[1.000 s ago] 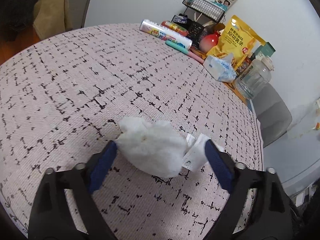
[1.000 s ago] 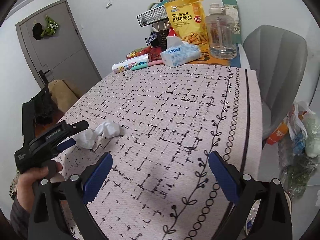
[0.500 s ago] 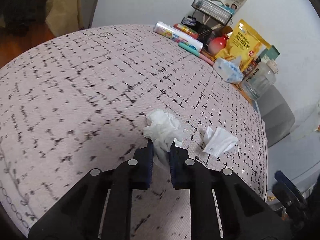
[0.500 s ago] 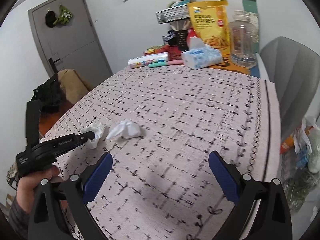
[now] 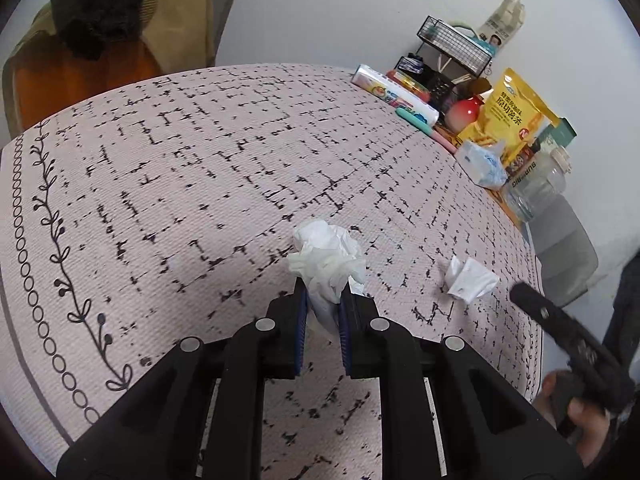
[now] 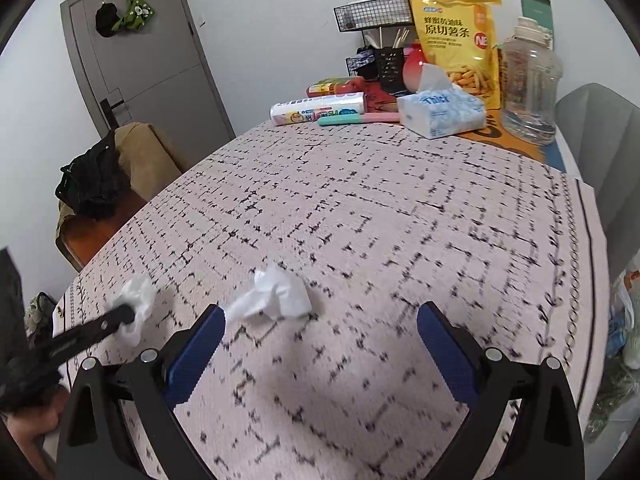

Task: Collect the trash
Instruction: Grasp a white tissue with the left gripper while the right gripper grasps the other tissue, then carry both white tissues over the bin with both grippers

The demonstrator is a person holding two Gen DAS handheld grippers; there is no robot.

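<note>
My left gripper is shut on a crumpled white tissue and holds it just above the patterned tablecloth. It also shows in the right wrist view at the left edge. A second crumpled tissue lies on the cloth to the right of it. In the right wrist view this second tissue lies just ahead of my right gripper, nearer its left finger. The right gripper is open and empty.
At the table's far end stand a tissue pack, a yellow snack bag, a clear water jug, a wire rack and a wrapped roll. A grey chair stands at right, a brown chair with dark cloth at left.
My left gripper closed on the crumpled tissue and lifted it back toward the table's near edge. My right gripper moved forward and left, close to the second tissue.
</note>
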